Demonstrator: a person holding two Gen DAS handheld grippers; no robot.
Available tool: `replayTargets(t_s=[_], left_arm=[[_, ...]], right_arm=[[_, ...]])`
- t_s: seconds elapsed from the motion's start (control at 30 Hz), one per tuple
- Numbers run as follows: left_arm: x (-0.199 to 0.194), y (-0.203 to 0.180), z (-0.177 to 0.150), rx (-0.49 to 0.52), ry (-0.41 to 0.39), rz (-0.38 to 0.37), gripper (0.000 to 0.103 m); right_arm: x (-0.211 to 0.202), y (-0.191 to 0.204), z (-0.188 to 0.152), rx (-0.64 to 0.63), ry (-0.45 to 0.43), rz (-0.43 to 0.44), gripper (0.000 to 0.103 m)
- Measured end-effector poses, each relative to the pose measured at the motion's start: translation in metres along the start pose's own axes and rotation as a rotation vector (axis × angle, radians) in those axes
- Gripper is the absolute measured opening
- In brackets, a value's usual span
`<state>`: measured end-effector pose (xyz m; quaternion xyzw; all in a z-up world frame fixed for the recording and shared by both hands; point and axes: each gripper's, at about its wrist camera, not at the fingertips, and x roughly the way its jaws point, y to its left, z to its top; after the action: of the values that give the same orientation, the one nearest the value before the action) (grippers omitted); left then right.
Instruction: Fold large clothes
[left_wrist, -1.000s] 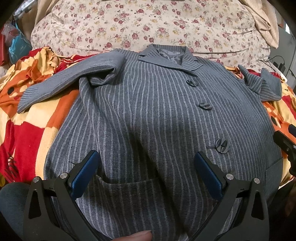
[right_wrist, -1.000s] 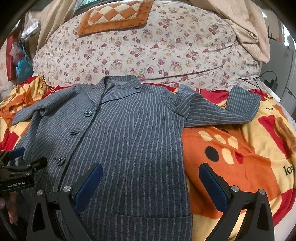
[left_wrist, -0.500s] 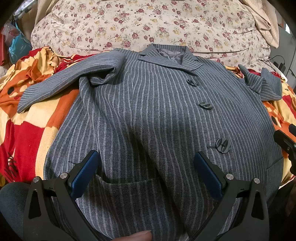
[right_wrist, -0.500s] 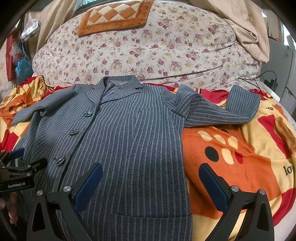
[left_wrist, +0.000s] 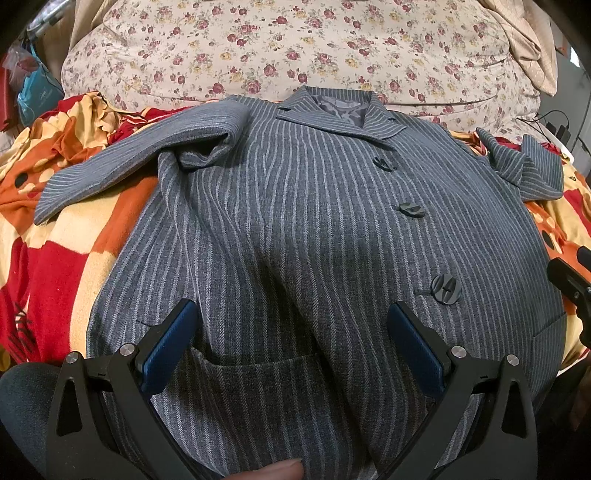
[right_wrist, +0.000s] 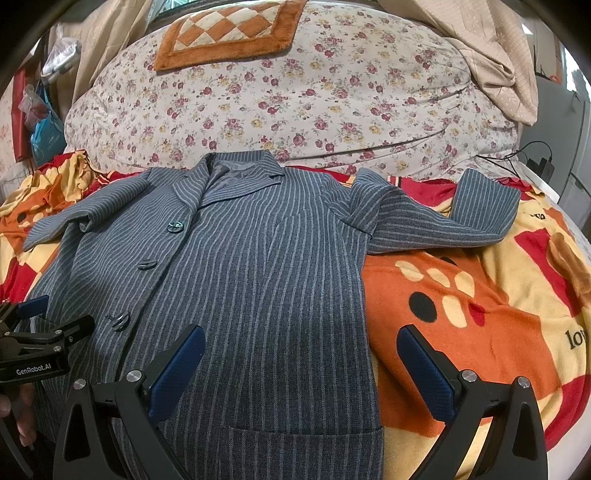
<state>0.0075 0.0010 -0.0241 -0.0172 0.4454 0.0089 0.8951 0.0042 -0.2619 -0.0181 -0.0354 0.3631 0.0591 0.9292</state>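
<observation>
The striped coat (left_wrist: 295, 221) lies collar toward the frame's top, long axis running away from both wide-open grippers: left gripper (left_wrist: 291, 354) over its lower middle, right gripper (right_wrist: 301, 369) straddling its right edge.

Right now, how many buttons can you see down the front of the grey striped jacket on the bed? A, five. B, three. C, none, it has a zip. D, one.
B: three dark buttons run down the front of the grey striped jacket, a top button, a middle button and a bottom button, and the right wrist view shows the same three.
</observation>
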Motion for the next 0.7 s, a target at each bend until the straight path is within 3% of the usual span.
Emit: replayTargets(t_s=[0.53, 0.7], left_arm=[[0.000, 0.001, 0.002, 0.003, 0.002, 0.001, 0.103], [-0.009, 0.010, 0.034, 0.002, -0.039, 0.012, 0.102]], right_arm=[[0.000, -0.006, 0.005, 0.023, -0.001, 0.004, 0.103], [0.009, -0.010, 0.033, 0.076, -0.016, 0.041, 0.103]])
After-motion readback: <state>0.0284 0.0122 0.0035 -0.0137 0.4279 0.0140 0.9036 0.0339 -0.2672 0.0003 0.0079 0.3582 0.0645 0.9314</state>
